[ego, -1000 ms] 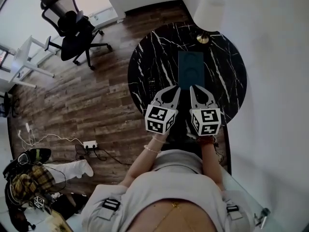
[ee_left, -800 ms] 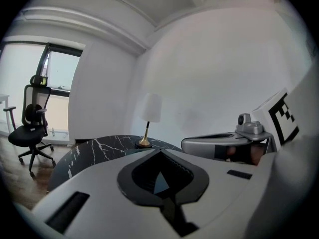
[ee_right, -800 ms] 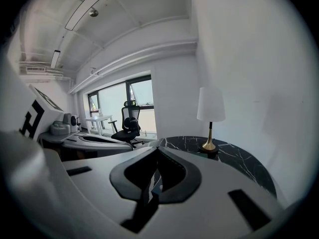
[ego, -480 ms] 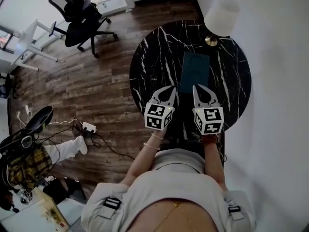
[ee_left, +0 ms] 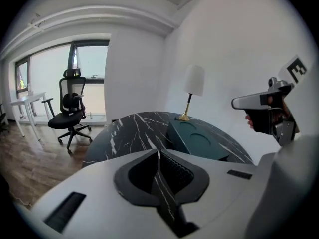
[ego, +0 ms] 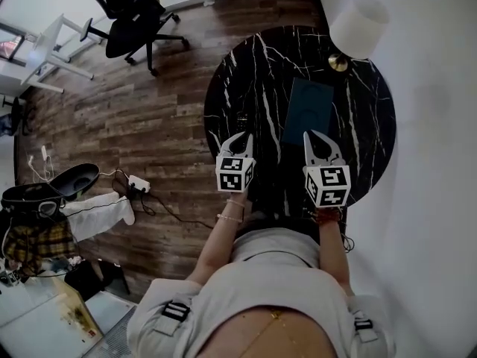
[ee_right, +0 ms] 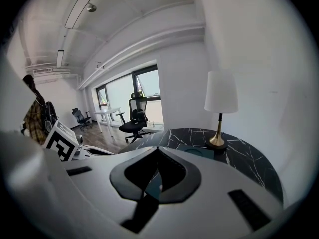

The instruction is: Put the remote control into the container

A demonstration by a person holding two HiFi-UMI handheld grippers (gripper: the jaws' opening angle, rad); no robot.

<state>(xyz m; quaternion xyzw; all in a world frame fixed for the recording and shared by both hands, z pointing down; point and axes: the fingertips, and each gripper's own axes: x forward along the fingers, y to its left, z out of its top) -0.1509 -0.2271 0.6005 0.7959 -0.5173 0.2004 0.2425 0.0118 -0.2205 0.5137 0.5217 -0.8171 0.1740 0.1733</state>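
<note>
A dark remote control (ego: 240,121) lies on the left part of the round black marble table (ego: 261,73). My left gripper (ego: 240,138) is shut and empty, its tips just short of the remote. The remote is hidden behind the jaws in the left gripper view. A flat teal container (ego: 307,110) with round recesses lies in the table's middle, also seen as the container (ee_left: 199,139). My right gripper (ego: 311,136) hovers at its near end, jaws together with nothing in them. The left gripper (ee_left: 158,152) and the right gripper (ee_right: 158,149) each show pads meeting.
A table lamp (ego: 358,27) with a white shade and brass base (ego: 338,63) stands at the table's far right by the wall. A black office chair (ego: 130,21) and a white desk (ego: 41,51) stand on the wooden floor to the left. A power strip (ego: 134,185) and cables lie near the table's foot.
My left gripper has moved left and down, away from the container toward the remote. The right gripper has shifted slightly. Both stay shut.
</note>
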